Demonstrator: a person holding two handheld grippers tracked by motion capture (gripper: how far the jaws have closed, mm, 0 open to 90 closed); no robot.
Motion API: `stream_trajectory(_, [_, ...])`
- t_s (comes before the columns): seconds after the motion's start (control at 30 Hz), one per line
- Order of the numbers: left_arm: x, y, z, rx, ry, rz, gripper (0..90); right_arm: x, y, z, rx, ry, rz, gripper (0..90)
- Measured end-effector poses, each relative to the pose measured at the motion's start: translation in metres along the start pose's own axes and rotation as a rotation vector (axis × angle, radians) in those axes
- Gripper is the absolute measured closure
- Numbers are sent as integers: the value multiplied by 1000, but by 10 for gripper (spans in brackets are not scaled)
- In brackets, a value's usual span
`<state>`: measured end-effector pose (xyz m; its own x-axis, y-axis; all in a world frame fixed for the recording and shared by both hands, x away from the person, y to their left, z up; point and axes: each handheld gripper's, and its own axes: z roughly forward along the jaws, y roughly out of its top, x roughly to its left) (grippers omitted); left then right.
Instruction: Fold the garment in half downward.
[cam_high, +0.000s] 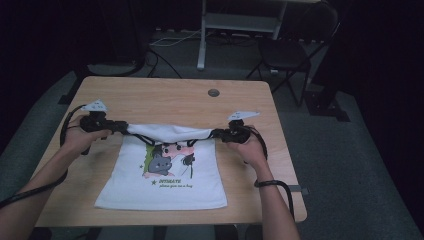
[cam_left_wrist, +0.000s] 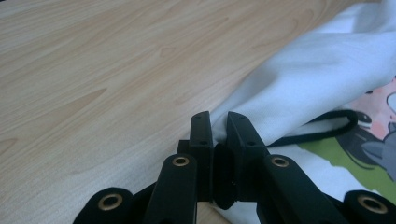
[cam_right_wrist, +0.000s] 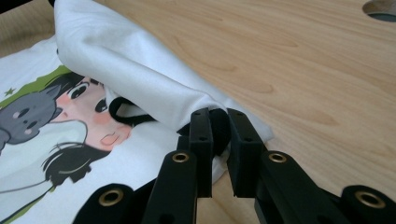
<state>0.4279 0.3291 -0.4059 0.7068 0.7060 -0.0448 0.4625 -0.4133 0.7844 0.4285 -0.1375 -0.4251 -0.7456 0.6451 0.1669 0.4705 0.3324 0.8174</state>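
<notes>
Both claws are clamped tight on the white bag (cam_high: 165, 172): left claw (cam_high: 122, 126) pinching its top left corner, right claw (cam_high: 216, 133) pinching the top right. The bag's folded top edge stretches between them, the rest lying flat on the bench (cam_high: 165, 97) nearer the person.

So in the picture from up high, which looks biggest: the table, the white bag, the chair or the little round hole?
Largest to smallest, as they look in the high view:
1. table
2. white bag
3. chair, though it stands farther back, so its true size is unsure
4. round hole
</notes>
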Motion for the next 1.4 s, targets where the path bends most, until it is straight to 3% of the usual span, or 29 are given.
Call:
stream_trajectory(0.47, [-11,-6,-7,-7,7,47,813,8,-6,-7,-8,0,-25,818])
stream_trajectory(1.4, [-26,-17,-15,-8,-6,78,815,19,-13,-15,-7,11,-51,816])
